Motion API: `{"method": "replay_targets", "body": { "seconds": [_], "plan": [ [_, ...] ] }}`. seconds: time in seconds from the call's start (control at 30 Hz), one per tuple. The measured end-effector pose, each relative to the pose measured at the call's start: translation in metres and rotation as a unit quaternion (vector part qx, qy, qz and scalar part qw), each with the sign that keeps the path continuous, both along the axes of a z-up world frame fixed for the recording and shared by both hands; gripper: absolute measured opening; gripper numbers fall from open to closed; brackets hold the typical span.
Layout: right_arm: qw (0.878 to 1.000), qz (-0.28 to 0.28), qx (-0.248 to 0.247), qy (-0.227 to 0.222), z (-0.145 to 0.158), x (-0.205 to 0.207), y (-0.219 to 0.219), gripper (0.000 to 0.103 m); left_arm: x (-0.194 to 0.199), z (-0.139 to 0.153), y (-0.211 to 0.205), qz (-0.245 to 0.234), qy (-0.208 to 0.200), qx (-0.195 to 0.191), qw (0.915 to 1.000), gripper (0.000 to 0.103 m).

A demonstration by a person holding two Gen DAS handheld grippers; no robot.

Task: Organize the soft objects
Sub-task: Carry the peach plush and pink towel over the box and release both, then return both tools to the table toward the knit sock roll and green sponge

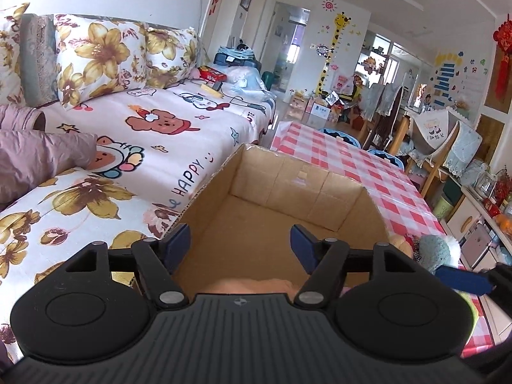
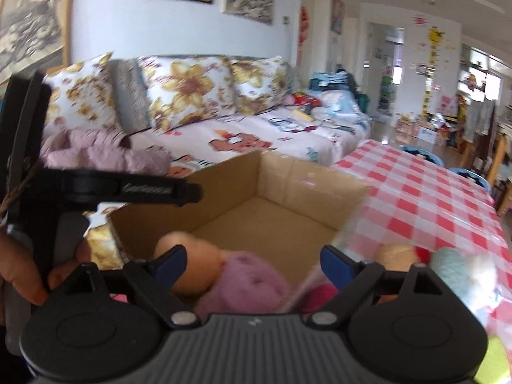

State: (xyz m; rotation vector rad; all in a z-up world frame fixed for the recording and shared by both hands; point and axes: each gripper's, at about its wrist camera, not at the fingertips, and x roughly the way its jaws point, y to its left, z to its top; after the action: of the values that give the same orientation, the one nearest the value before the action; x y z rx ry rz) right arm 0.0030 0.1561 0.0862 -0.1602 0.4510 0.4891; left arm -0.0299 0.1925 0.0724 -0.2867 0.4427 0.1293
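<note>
An open cardboard box [image 1: 288, 188] [image 2: 275, 185] stands on the checked tablecloth. My left gripper [image 1: 240, 243] hangs over the box with its blue pads apart and nothing between them; a peach soft thing [image 1: 249, 284] peeks out just below it. My right gripper [image 2: 252, 260] is open above the box's near end, over a pink and peach plush toy [image 2: 224, 272] lying inside. More soft toys [image 1: 432, 251] [image 2: 448, 262], teal, white and tan, sit on the table to the right of the box. The left gripper's body [image 2: 96, 188] and a hand show at the left of the right wrist view.
The red-and-white checked table [image 1: 352, 160] [image 2: 432, 192] stretches away to the right. A sofa [image 1: 144, 134] with flowered cushions, a cartoon cover and a pink jacket [image 1: 38, 156] runs along the left. Chairs and shelves [image 1: 448, 147] crowd the far right.
</note>
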Motion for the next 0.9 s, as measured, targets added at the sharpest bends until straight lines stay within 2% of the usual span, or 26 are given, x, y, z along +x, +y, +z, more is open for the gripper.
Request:
{"method": "replay_targets", "body": {
  "seconds": [0.2, 0.33, 0.5, 0.67, 0.9],
  "plan": [
    [0.996, -0.080, 0.038, 0.003, 0.005, 0.003, -0.038, 0.092, -0.002, 0.000, -0.001, -0.010, -0.006, 0.003, 0.9999, 0.084],
    [0.991, -0.122, 0.063, 0.009, 0.006, 0.004, -0.059, 0.092, -0.001, 0.001, -0.004, -0.018, -0.013, 0.014, 0.9996, 0.094],
    [0.984, -0.155, 0.086, 0.009, 0.007, 0.004, -0.077, 0.095, -0.003, 0.003, -0.009, -0.037, -0.033, 0.033, 0.9983, 0.101],
    [0.978, -0.184, 0.100, 0.006, 0.007, 0.001, -0.095, 0.101, -0.003, 0.002, -0.013, -0.057, -0.050, 0.045, 0.9961, 0.103],
    [0.971, -0.212, 0.108, 0.009, 0.003, -0.001, -0.113, 0.102, -0.006, 0.002, -0.016, -0.082, -0.078, 0.059, 0.9919, 0.103]
  ]
}}
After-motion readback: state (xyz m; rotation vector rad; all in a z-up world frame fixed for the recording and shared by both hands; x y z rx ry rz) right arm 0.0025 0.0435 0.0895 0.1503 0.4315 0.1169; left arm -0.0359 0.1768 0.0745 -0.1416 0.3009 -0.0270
